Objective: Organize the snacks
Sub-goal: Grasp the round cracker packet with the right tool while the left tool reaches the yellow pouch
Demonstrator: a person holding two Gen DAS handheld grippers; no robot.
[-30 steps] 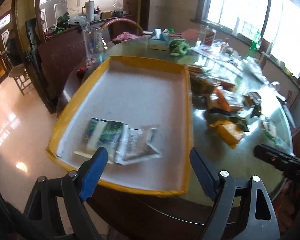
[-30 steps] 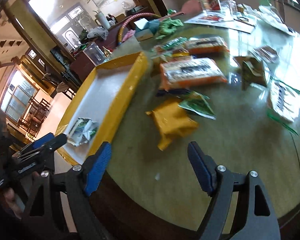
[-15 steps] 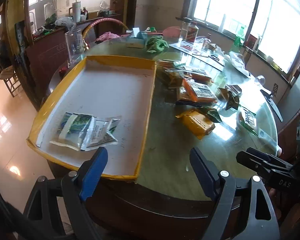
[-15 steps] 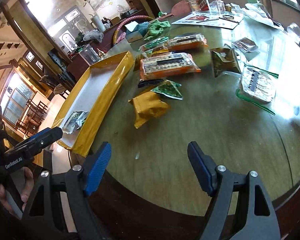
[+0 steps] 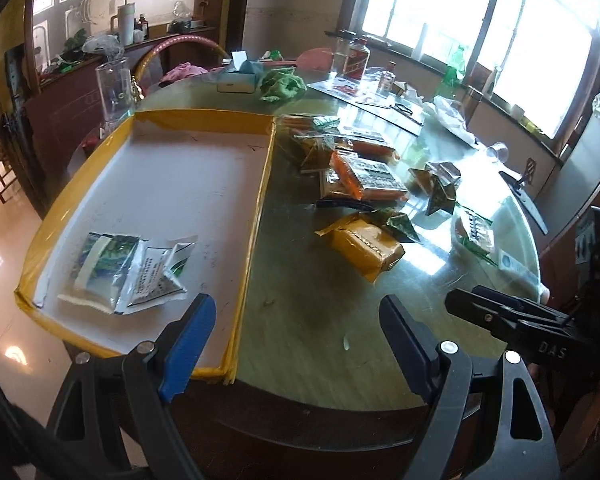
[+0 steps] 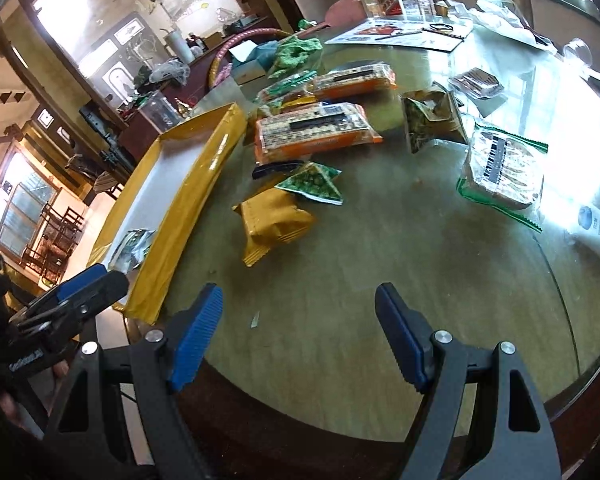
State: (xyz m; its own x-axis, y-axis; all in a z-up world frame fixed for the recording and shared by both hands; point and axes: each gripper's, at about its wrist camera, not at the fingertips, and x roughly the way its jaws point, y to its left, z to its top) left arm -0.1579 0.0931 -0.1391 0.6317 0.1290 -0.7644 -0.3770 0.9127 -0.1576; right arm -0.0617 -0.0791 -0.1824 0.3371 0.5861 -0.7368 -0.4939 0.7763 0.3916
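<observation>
A yellow-rimmed tray (image 5: 256, 204) with a white floor lies on the left of the round glass table (image 5: 312, 280); two white-green packets (image 5: 116, 272) rest in its near corner. Loose snacks lie right of the tray: a yellow pack (image 5: 364, 246), a green triangular packet (image 6: 314, 184), long orange packs (image 6: 316, 130), a crumpled gold-green bag (image 6: 430, 120) and a clear green-edged pack (image 6: 500, 168). My left gripper (image 5: 296, 332) hovers open over the table's near edge beside the tray corner. My right gripper (image 6: 298, 328) hangs open, empty, before the yellow pack (image 6: 276, 220).
At the far side of the table stand a tissue box (image 5: 238, 78), a green cloth (image 5: 282, 84), bottles (image 5: 354, 58), papers and a clear plastic jug (image 5: 114, 88). Windows run along the right. A tiled floor (image 5: 4, 240) lies left of the table.
Both grippers have pulled back and swung right from the tray toward the loose snacks. The two packets stay in the tray. Both grippers remain open.
</observation>
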